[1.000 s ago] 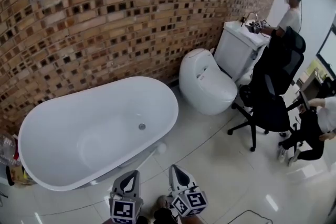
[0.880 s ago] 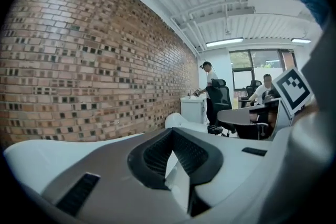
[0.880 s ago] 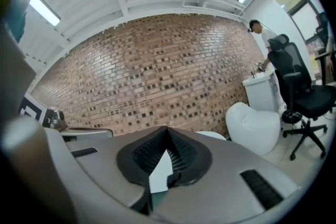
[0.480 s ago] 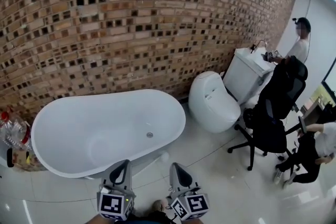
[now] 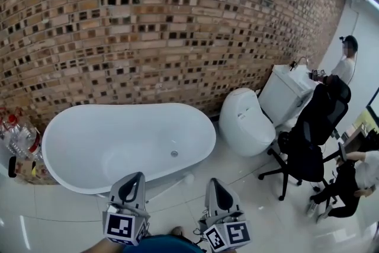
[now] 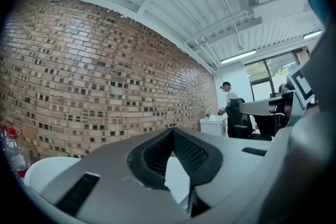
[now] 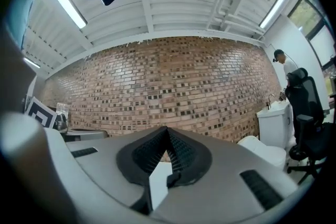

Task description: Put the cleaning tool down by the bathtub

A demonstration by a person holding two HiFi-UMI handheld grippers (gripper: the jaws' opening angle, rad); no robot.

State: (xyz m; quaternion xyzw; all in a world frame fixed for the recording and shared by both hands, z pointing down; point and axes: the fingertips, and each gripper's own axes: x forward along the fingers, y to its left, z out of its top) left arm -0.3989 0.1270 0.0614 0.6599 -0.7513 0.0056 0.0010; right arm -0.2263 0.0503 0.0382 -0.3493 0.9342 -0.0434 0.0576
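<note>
Two claws closed, empty: left claw, right claw. Cleaning tool lies ahead between them, beside bathtub, handle slanting toward left claw.

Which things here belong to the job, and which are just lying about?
Job: bathtub; cleaning tool on the floor beside it; left claw and right claw, both shut, empty.
Lying about: toilet; office chair; bottles.
</note>
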